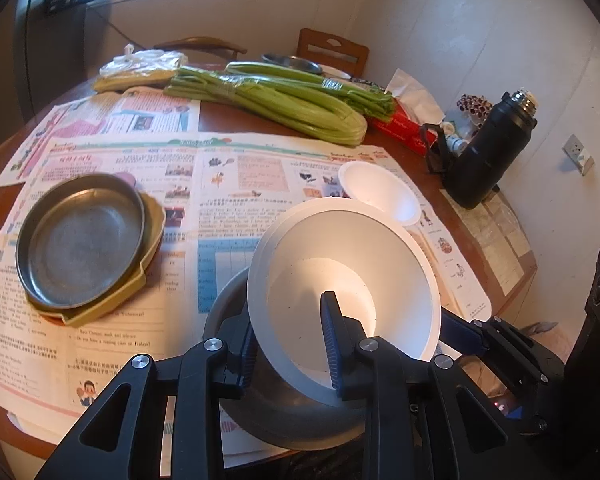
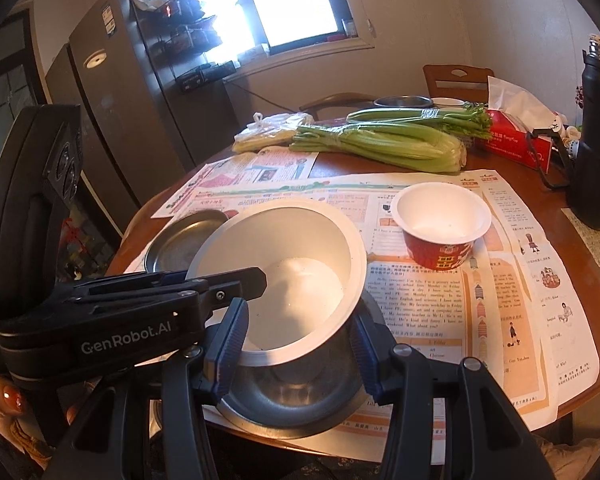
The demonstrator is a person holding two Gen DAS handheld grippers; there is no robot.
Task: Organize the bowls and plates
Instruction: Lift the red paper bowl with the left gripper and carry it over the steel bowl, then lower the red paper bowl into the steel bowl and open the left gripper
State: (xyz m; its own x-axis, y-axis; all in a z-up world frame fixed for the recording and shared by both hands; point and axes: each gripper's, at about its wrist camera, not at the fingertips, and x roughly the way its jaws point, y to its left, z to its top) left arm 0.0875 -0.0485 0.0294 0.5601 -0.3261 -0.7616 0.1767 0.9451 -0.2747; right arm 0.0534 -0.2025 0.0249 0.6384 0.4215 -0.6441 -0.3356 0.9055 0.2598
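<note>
Left wrist view shows the left tongs (image 1: 290, 344) clamped on the near wall of a white bowl (image 1: 340, 280), one finger inside and one outside, with the bowl tilted. It sits in a steel bowl (image 1: 284, 420) at the near edge of the worktop (image 1: 228, 118). The white bowl's inside looks empty. In the right wrist view the right tongs (image 2: 298, 352) stand apart, one finger at each side of the steel bowl (image 2: 292, 396), touching or just beside its wall; I cannot tell whether they grip it.

To the far right of the stacked bowls stands a red paper cup (image 2: 440, 224) with a white, empty inside, upright on the newspaper (image 1: 228, 184) that covers much of the worktop. To the left, a round steel plate (image 1: 80, 240) lies on a yellow tray (image 1: 148, 248), and nothing is on the plate.

Farther off, celery bunches (image 1: 300, 100) lie across the far side, with a plastic bag (image 1: 144, 64) to their left and another steel bowl (image 1: 290, 62) behind them. A red tissue box (image 1: 404, 124) and a black flask (image 1: 488, 148) stand at the far right.
</note>
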